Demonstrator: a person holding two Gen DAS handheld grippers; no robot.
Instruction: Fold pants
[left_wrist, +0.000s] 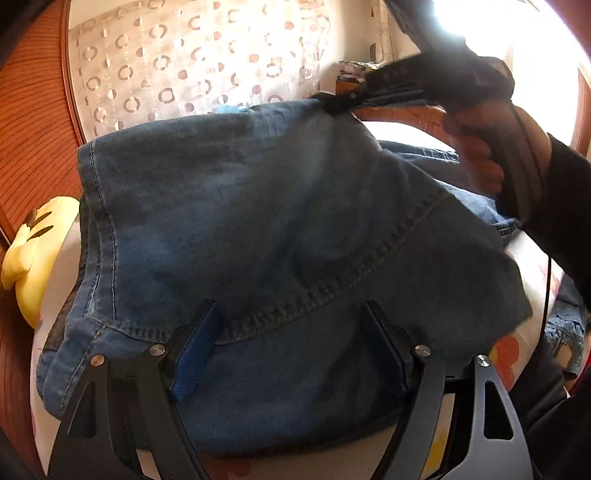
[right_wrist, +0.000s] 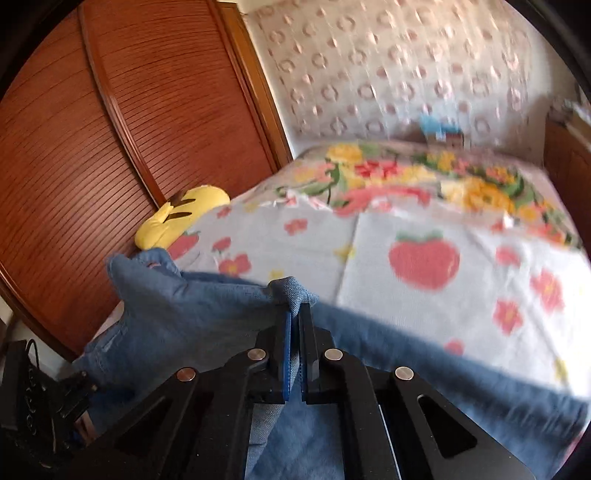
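Blue denim pants (left_wrist: 258, 203) lie spread on the bed, their stitched seam running just ahead of my left gripper (left_wrist: 291, 325). That gripper hovers over the cloth with its jaws wide apart and nothing pinched between them. My right gripper (right_wrist: 295, 314) is shut on a bunched fold of the pants (right_wrist: 177, 306), and a tuft of denim sticks out above its fingertips. The left wrist view shows this right gripper (left_wrist: 334, 103) lifting the far edge of the pants, with a person's hand (left_wrist: 480, 155) on its handle.
The bed sheet (right_wrist: 424, 258) is printed with strawberries and flowers. A yellow plush toy (right_wrist: 181, 218) lies at the bed's left edge against a slatted wooden door (right_wrist: 92, 129). A patterned curtain (left_wrist: 184, 66) hangs behind the bed.
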